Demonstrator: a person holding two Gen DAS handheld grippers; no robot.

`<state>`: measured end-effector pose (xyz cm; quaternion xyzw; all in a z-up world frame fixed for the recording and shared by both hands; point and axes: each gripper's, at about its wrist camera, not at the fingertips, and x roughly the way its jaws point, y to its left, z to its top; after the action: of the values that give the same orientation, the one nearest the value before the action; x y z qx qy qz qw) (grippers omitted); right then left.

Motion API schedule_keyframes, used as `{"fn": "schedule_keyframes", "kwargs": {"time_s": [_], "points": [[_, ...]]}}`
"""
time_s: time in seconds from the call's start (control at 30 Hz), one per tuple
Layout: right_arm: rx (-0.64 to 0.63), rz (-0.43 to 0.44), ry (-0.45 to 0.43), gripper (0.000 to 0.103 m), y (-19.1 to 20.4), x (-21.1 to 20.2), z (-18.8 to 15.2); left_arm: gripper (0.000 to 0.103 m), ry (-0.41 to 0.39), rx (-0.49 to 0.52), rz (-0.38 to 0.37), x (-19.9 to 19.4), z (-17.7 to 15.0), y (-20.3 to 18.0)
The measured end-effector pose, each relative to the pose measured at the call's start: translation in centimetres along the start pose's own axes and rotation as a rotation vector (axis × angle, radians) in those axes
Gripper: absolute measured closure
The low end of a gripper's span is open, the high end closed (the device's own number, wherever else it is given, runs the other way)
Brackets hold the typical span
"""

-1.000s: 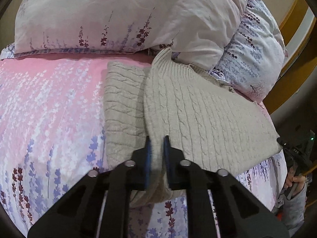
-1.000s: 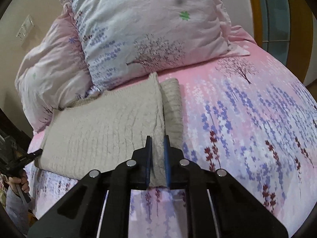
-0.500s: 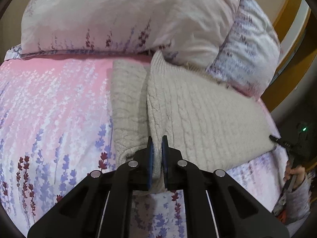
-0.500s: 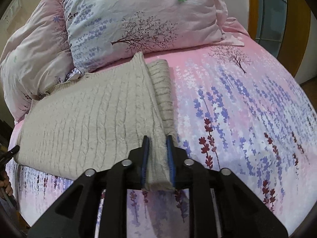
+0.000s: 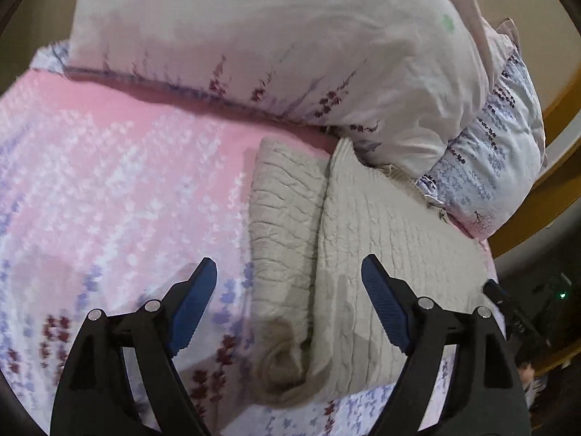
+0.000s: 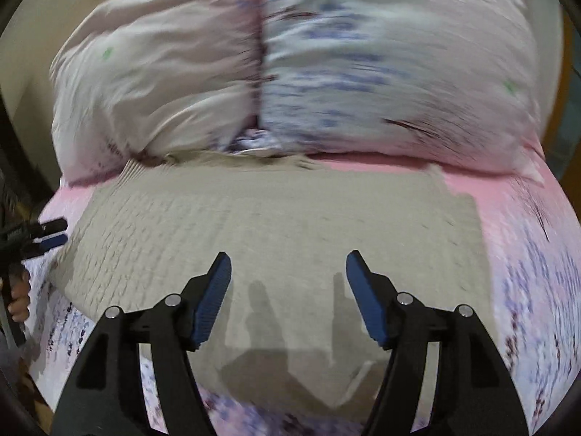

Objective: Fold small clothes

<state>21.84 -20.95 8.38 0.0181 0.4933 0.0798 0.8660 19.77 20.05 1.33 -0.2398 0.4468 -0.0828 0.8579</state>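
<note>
A beige cable-knit sweater (image 5: pixel 381 239) lies folded on the pink floral bedsheet (image 5: pixel 109 181), its sleeve part (image 5: pixel 283 225) lying along the left of the body. My left gripper (image 5: pixel 288 283) is open and empty just above the sweater's near edge. In the right wrist view the sweater (image 6: pixel 276 225) spreads flat across the bed, blurred by motion. My right gripper (image 6: pixel 288 272) is open and empty above its near part. The other gripper (image 6: pixel 43 236) shows at the left edge of that view.
Two large floral pillows (image 5: pixel 272 47) (image 5: pixel 497 167) lean at the head of the bed, touching the sweater's far edge. They also show in the right wrist view (image 6: pixel 381 65). A wooden frame (image 5: pixel 559 167) stands at the right.
Both grippers were shut on the sweater's near edge and have now opened and let it go. The right gripper has swung left, over the sweater's middle.
</note>
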Motion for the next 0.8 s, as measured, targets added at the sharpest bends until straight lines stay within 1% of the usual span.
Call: {"fn": "schedule_keyframes", "kwargs": {"time_s": [0.07, 0.13, 0.17, 0.2, 0.23, 0.3, 0.4, 0.47, 0.77, 0.8], "points": [[-0.019, -0.001, 0.008, 0.035, 0.9, 0.8, 0.3, 0.020, 0.016, -0.003, -0.013, 0.7, -0.1, -0.2], [-0.020, 0.002, 0.024, 0.034, 1.2, 1.7, 0.4, 0.020, 0.006, 0.007, -0.012, 1.0, -0.2, -0.7], [-0.018, 0.001, 0.033, 0.034, 1.2, 2.0, 0.3, 0.021, 0.016, 0.006, -0.022, 1.3, -0.2, -0.9], [-0.016, -0.006, 0.046, 0.032, 1.1, 2.5, 0.4, 0.021, 0.009, 0.004, -0.019, 1.3, -0.3, -1.0], [-0.015, -0.012, 0.055, 0.030, 1.1, 2.8, 0.3, 0.021, 0.018, 0.001, -0.037, 1.5, -0.3, -1.1], [-0.019, -0.033, 0.072, 0.020, 1.3, 3.5, 0.0, 0.022, 0.013, 0.004, -0.031, 1.7, -0.3, -1.4], [-0.042, -0.066, 0.069, 0.015, 2.0, 4.0, -0.2, 0.029, 0.007, 0.003, -0.026, 2.1, -0.2, -1.8], [-0.044, -0.077, 0.069, 0.014, 2.1, 4.1, -0.4, 0.033, 0.010, 0.002, -0.024, 2.3, -0.1, -2.1], [-0.044, -0.076, 0.066, 0.013, 2.0, 4.1, -0.3, 0.041, 0.021, -0.014, -0.022, 2.7, -0.1, -2.6], [-0.044, -0.076, 0.065, 0.013, 2.0, 4.1, -0.3, 0.044, 0.025, -0.013, -0.023, 2.9, -0.1, -2.8]]}}
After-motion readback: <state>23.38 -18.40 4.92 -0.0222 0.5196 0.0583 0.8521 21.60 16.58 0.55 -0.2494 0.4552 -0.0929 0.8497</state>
